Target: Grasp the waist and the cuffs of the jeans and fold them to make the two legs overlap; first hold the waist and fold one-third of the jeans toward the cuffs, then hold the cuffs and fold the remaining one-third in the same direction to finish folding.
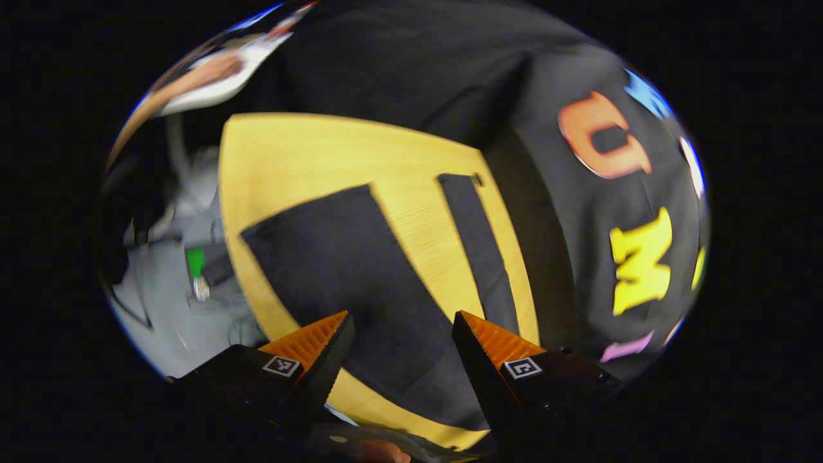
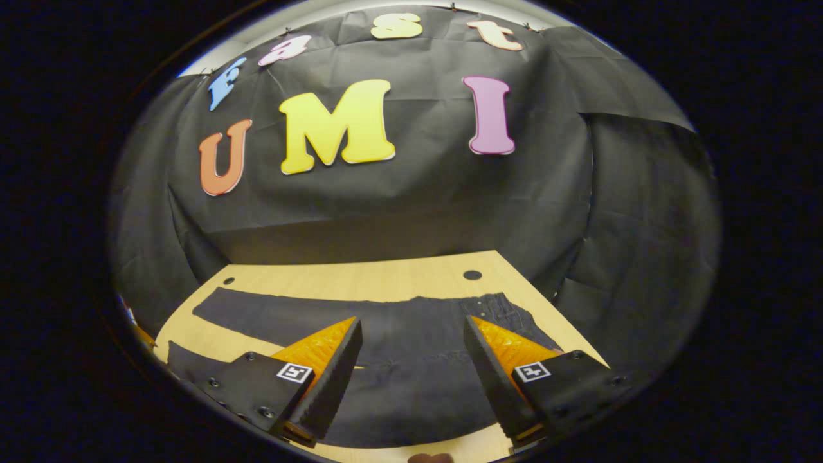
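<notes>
Dark jeans lie flat on the wooden table, with the waist at the right and both legs running left. My right gripper hovers open just above the seat area, nothing between its fingers. In the left gripper view the jeans show as a wide leg and a narrower strip of leg, spread apart in a V on the table. My left gripper stands open above the wide leg, holding nothing.
The booth's black cloth wall closes the table's far side and right side. A small hole marks the tabletop near the waist. Past the table's edge in the left gripper view there is grey floor with a green object.
</notes>
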